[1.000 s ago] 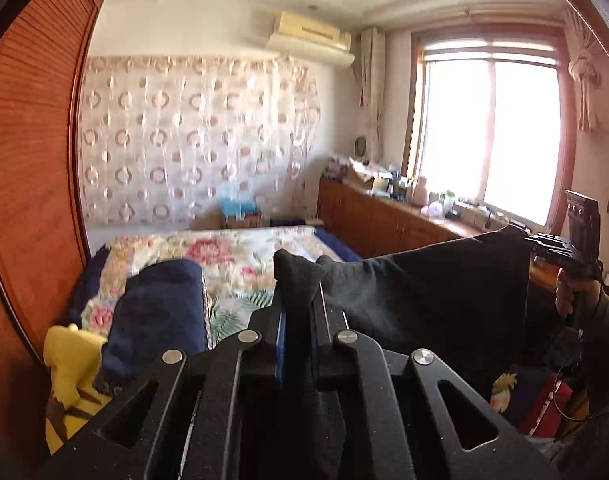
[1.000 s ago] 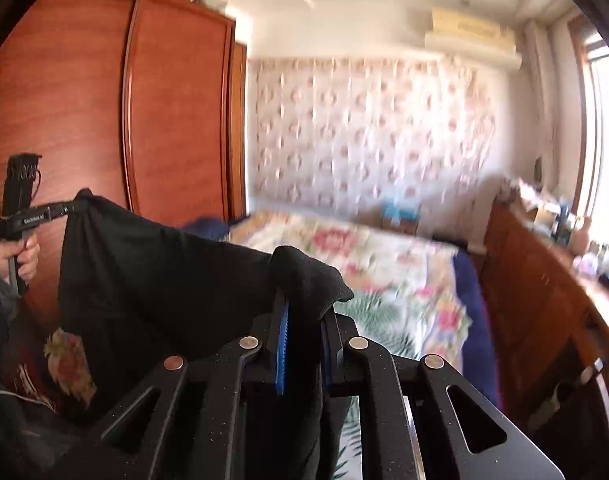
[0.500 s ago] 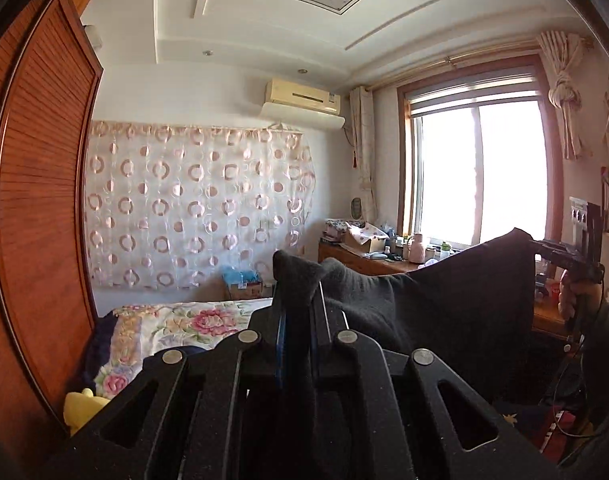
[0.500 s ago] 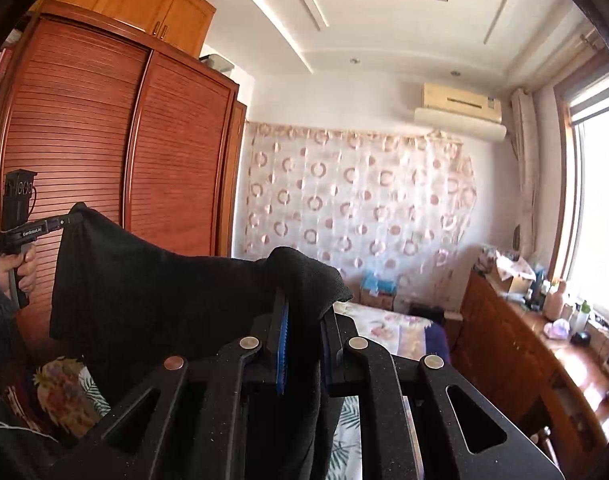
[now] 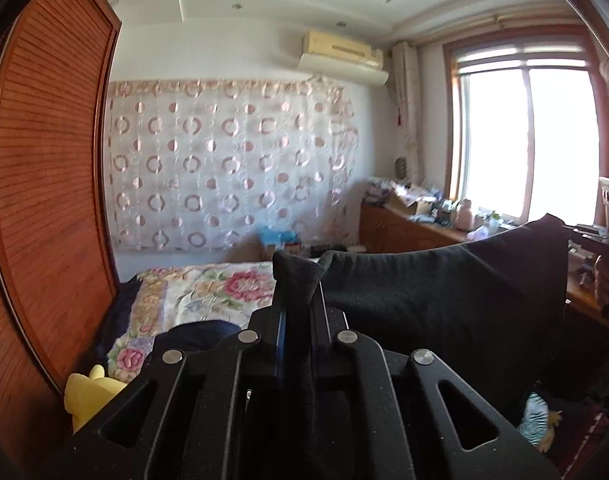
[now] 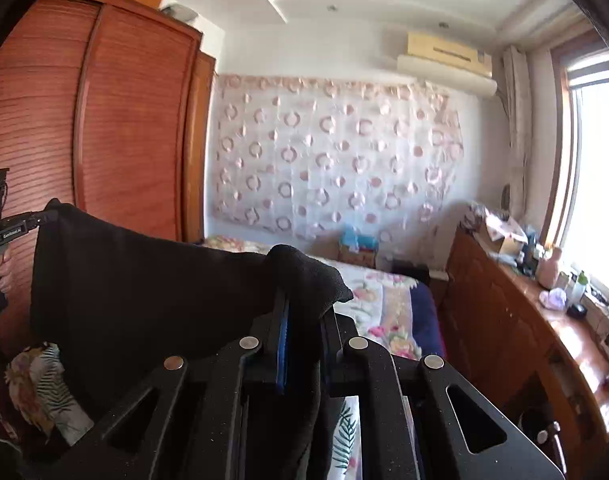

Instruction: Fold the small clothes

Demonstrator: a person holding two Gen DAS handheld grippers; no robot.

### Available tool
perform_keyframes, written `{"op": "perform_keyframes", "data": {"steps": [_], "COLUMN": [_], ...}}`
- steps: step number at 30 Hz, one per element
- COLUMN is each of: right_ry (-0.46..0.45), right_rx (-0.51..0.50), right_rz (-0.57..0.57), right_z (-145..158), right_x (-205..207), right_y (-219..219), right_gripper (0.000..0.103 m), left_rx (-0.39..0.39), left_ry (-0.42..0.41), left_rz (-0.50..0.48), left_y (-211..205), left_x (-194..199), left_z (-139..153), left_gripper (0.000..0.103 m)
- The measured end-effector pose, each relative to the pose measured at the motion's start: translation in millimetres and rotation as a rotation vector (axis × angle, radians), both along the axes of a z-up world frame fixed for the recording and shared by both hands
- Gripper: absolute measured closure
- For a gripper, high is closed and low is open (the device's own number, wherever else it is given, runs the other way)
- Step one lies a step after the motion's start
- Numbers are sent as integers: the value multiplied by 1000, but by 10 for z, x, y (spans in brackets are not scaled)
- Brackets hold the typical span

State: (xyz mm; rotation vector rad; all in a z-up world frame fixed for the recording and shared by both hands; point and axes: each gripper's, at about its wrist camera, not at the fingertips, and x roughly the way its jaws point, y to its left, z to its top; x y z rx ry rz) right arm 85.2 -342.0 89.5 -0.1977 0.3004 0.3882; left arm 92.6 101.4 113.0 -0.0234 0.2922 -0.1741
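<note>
Bed (image 5: 208, 292) sits below and ahead; I've got the black garment (image 5: 444, 304) stretched in the air between both hands. Left gripper (image 5: 298, 320) and right gripper (image 6: 304, 320) are each clamped on a top corner. Risk: thin bites, so a corner could slip if I pull taut.

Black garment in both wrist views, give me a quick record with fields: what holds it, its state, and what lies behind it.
item: black garment
left tool: shut on one top corner
right tool: shut on the other top corner
state: held up, spread between both tools, hanging
below and behind: bed with floral cover
beside: wooden wardrobe
</note>
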Motion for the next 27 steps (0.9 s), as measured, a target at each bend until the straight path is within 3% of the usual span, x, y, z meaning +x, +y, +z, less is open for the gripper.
{"op": "perform_keyframes", "data": {"steps": [4,9,11,12,13,15,17,19,22,27], "right_ry": [87,162,195,214,227,246,259,273,293,366], "right_rx": [-22,-33,13,24,25,23,27,23,31,47], "right_rz": [-38,-153,-175,-195,-200,-189,-156,-120,-76,-54], "right_z": [-142,-417,-410,-454,-457,-423,-404,-381,-383,-474], "right_x": [626,1335,1503,1576,1591,1605,1516,1373,984,468], "right_y": [214,496,673,721,800,895,916,947,861,701], "right_gripper": [90,90,85,77,75,71,70,61,55,54], "left_rx": [35,79,123,127,118,70,61,73,85,95], "left_ry": [85,156,184,190,198,238,250,253,281,330], "left_rz": [56,88,129,128,118,99,57,38,8,-24], "left_y": [0,-89,-128,-128,-133,-124,-187,-250,-347,-446], "left_x": [660,1204,1390,1412,1403,1345,1183,1043,843,646], "left_z": [-461,-853,-992,-1006,-1012,-1056,-1073,-1074,-1131,-1293], "left_gripper": [93,87,78,73,59,50,30,23,23,23]}}
